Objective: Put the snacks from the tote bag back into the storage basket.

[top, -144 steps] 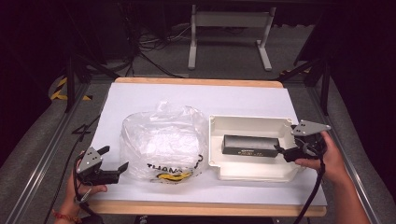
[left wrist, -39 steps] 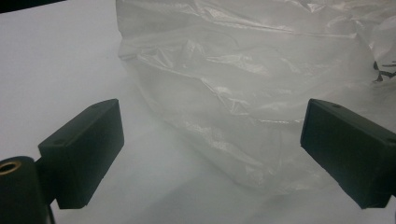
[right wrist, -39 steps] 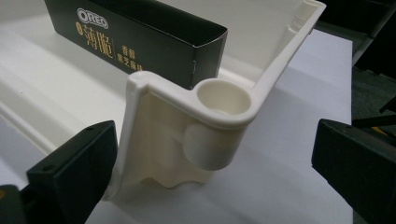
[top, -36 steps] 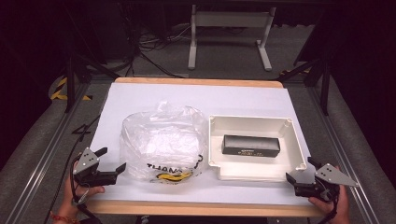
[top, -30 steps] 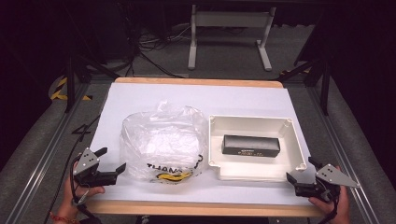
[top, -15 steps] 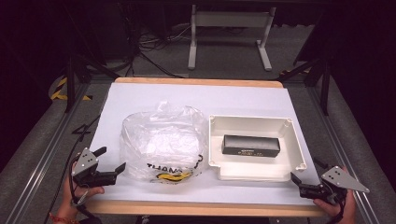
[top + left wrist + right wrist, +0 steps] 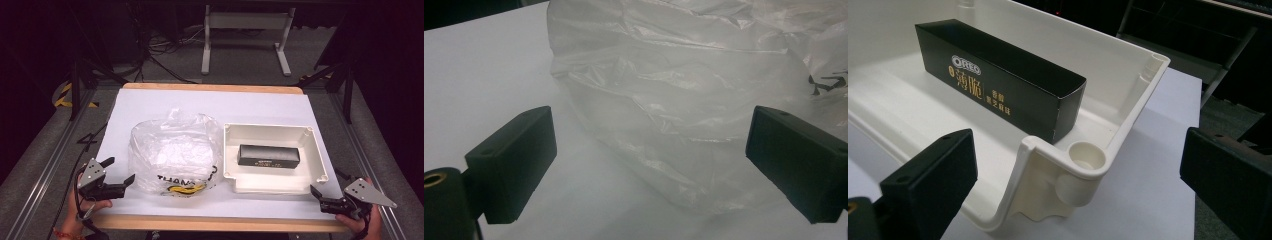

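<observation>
Plainly "OREO" on black box [image 7: 998,80] in tray [image 7: 1143,90]; left gripper [image 7: 649,165], right gripper [image 7: 1078,185] wide.

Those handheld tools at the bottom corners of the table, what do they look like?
Each is a black device with two blocky, flat-faced black jaws. The left tool and the right tool each carry a grey three-cornered plate on top. A dark cable trails from the left one. A red band sits on the left wrist.

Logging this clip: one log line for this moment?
left tongs: open, by bag | right tongs: open, near tray corner | box: in tray
</observation>
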Action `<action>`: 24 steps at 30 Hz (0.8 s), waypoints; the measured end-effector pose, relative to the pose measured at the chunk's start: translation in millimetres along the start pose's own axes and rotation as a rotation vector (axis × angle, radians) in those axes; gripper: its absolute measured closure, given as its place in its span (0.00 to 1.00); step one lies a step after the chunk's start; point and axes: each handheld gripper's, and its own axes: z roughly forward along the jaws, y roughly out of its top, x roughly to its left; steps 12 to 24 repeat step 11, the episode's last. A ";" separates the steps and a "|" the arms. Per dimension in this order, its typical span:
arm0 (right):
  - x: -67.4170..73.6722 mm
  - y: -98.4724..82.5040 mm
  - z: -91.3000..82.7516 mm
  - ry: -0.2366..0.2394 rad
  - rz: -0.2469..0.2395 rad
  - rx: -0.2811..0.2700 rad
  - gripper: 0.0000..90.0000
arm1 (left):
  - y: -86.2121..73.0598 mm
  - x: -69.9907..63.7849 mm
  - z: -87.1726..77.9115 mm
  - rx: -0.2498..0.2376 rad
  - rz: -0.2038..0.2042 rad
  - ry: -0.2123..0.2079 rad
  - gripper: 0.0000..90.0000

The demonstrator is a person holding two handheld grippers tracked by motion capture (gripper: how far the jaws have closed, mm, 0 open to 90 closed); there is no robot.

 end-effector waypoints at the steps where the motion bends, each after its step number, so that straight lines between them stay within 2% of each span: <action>1: 0.0 -0.1 0.0 0.002 -0.001 0.000 0.03 | 0.0 0.2 0.1 0.000 0.001 -0.002 0.08; 24: 1.7 -0.1 -0.1 0.000 -0.014 0.007 0.03 | 0.6 -0.3 1.6 0.009 -0.001 -0.001 0.08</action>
